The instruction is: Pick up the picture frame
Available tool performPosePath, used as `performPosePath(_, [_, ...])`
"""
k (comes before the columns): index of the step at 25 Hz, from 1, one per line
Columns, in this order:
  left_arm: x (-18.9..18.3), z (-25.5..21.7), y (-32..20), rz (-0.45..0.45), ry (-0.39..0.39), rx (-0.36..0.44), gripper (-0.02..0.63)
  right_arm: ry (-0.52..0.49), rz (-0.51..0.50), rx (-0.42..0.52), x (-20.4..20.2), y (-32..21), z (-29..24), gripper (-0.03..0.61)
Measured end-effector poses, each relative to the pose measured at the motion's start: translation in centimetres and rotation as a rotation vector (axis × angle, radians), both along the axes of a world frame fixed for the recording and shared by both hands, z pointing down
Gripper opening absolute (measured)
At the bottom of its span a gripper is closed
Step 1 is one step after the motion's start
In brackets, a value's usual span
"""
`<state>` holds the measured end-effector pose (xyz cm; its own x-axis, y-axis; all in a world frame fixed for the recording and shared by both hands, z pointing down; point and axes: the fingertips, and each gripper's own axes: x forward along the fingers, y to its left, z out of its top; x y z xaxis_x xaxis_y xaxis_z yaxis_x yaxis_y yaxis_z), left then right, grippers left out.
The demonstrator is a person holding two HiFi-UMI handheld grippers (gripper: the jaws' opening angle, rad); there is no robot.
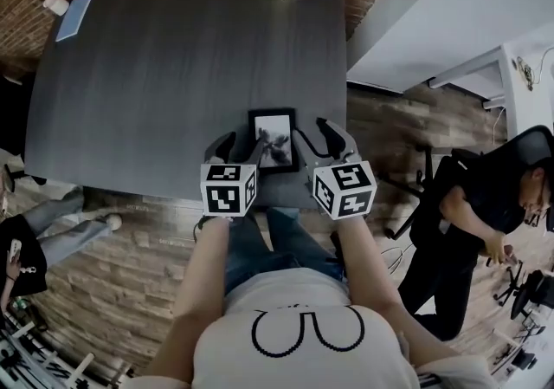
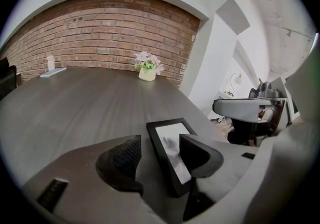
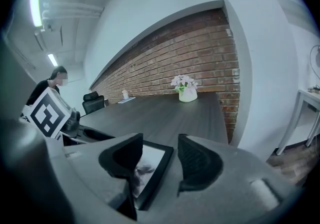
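- The picture frame [image 1: 273, 139] lies flat on the dark table [image 1: 130, 75] near its front edge. It is a black-bordered upright rectangle holding a pale print with a dark, branching motif.
- The frame sits between the two grippers. Each long edge falls in the gap of one gripper's fingers.
- Left gripper [image 2: 159, 139]: fingers apart, gripping nothing. The frame's left border lies between them; the outer finger [image 2: 122, 160] stands over bare table and the inner finger hangs over the print.
- Right gripper [image 3: 160, 140]: fingers likewise spread and empty. The inner finger [image 3: 122, 160] is above the print and the outer finger is just beyond the frame's right border.
- No pad appears to press on the frame; actual contact with it cannot be confirmed.
- Judgement on the step in hand: this is the approach before grasping.
- To do it well, lower both grippers evenly, close on the rigid borders rather than the glazing, and close both sides together so the frame does not skid or tilt.
- Handling judgement: the frame looks thin, rigid and light; its glossy face may slip.
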<state>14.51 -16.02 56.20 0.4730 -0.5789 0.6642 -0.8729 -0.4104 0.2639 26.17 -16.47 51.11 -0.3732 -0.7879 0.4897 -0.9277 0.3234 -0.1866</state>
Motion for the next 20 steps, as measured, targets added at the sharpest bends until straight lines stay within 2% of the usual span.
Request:
performPosePath(11, [0.8,4.1,1.3,-0.078,-0.059,-0.135,0.181,-0.005,-0.069,-0.035,0.3,0.9,2.1,0.215])
performPosePath(20, [1.3,4.4,1.5,-0.12,-0.039,-0.184,0.116,-0.018,-0.095,-0.028,0.3,1.2,1.9,0.212])
